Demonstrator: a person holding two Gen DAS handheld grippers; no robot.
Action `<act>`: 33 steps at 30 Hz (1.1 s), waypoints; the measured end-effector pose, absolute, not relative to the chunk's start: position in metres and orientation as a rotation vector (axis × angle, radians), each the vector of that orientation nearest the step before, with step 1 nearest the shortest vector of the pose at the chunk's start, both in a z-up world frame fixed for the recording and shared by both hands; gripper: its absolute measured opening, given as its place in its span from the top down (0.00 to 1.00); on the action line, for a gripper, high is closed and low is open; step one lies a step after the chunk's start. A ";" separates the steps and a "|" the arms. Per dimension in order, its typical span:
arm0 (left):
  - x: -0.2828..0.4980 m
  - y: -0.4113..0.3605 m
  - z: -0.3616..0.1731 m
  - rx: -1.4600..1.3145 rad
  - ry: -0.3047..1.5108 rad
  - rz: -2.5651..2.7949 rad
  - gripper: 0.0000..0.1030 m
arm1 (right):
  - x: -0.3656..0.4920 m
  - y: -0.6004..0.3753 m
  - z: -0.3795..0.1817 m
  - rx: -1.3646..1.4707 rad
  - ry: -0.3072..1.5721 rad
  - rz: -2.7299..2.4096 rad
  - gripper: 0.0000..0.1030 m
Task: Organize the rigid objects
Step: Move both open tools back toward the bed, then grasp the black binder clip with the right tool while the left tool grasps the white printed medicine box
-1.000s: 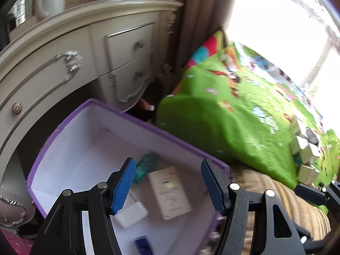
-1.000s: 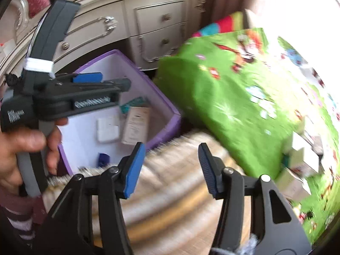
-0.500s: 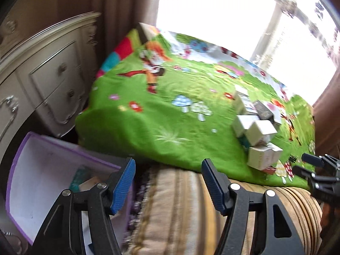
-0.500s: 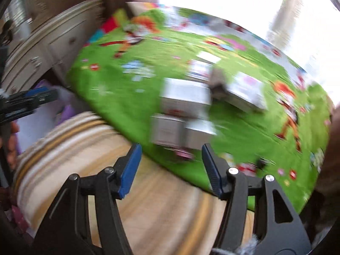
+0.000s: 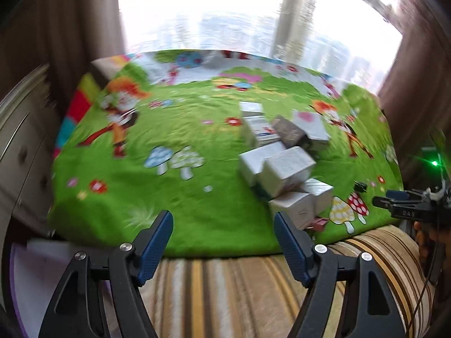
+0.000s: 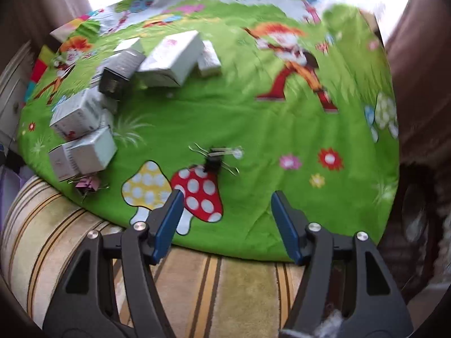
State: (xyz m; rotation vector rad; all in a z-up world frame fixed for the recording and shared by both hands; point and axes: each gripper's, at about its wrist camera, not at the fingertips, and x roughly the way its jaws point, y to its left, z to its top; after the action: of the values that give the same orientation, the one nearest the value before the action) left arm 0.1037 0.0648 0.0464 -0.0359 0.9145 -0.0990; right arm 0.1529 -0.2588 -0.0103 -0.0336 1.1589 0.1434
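On the green cartoon-printed play mat (image 5: 180, 214), a heap of small white cardboard boxes (image 5: 284, 169) lay ahead-right of the left gripper (image 5: 222, 242).
The right gripper (image 6: 224, 222) saw it far left; both jaws were opening, empty.

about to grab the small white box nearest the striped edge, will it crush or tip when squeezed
The small white box looks like thin printed carton, so it is probably light and may dent under a hard squeeze. Its flat faces should suit the pads, and it cannot roll. It leans against other boxes on the soft green mat, so lifting it may shift them.
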 end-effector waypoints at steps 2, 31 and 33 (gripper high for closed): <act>0.113 0.053 0.048 -0.008 0.921 -0.136 0.27 | 0.154 -0.259 -0.014 -0.023 1.167 0.158 0.34; 0.213 -0.030 -0.003 0.325 1.010 -0.431 0.41 | 0.193 -0.245 -0.039 -0.027 1.160 0.221 0.69; 0.212 -0.031 -0.003 0.328 1.005 -0.430 0.42 | 0.193 -0.246 -0.039 -0.018 1.155 0.222 0.72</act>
State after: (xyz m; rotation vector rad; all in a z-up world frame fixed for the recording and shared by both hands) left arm 0.2117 -0.0306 -0.0033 0.3281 1.0046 -0.4300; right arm 0.1927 -0.2458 -0.0386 -0.0183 1.1553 0.2216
